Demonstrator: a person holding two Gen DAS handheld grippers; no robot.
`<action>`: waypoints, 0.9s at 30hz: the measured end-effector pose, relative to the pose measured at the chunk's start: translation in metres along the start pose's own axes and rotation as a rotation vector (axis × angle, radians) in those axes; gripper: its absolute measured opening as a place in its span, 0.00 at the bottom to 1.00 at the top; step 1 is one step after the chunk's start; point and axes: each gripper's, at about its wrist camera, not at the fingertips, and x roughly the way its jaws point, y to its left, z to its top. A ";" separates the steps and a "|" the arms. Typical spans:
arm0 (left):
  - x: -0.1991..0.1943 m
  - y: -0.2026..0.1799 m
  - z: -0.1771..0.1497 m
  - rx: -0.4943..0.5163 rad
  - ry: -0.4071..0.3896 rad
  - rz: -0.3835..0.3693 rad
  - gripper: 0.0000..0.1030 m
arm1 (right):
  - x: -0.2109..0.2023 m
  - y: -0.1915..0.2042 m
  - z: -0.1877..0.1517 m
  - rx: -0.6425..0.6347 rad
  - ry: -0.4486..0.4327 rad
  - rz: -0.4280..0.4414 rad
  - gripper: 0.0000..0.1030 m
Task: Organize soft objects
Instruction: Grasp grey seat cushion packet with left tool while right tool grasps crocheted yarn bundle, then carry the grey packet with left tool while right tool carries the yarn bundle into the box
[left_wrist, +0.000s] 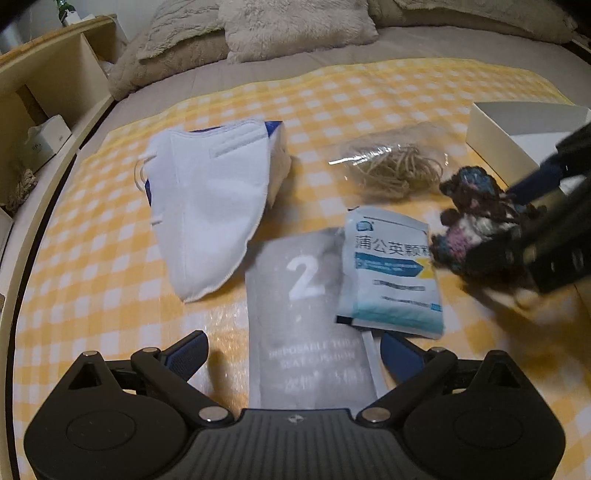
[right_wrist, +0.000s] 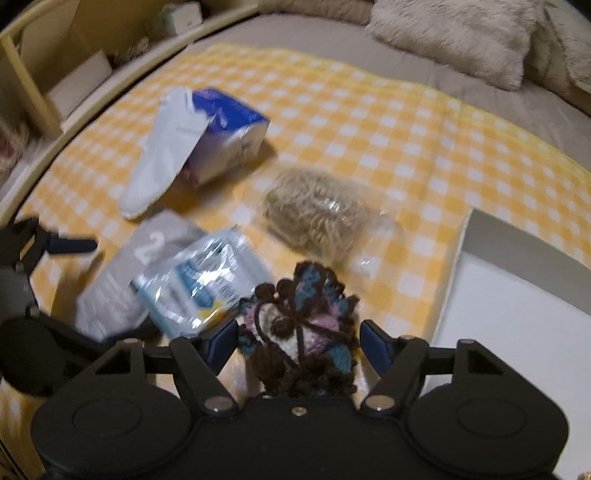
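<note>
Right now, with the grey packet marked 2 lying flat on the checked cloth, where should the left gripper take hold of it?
Grip the grey packet by its near end, coming from above with the left gripper, whose open fingers already straddle that end. The packet is long and narrow enough to fit between them. The far corner lies under the blue-and-white sachet, so avoid that end.

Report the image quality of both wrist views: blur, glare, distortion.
Left wrist view: mostly sharp, with the white mask and sachet print readable; only the right gripper and crocheted piece at the right edge smear. Right wrist view: blurred throughout, the sachet's print unreadable, glare on its foil. Both: dim warm light and fisheye bending at the bed frame.
</note>
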 end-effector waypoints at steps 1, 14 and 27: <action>0.001 0.000 0.001 -0.002 -0.005 0.003 0.94 | 0.003 0.002 0.000 -0.017 0.012 -0.003 0.71; 0.000 0.018 0.005 -0.148 0.045 -0.068 0.57 | -0.015 0.006 -0.006 -0.072 -0.023 -0.006 0.51; -0.047 0.027 -0.011 -0.223 -0.001 -0.037 0.55 | -0.073 0.008 -0.023 -0.078 -0.148 -0.007 0.51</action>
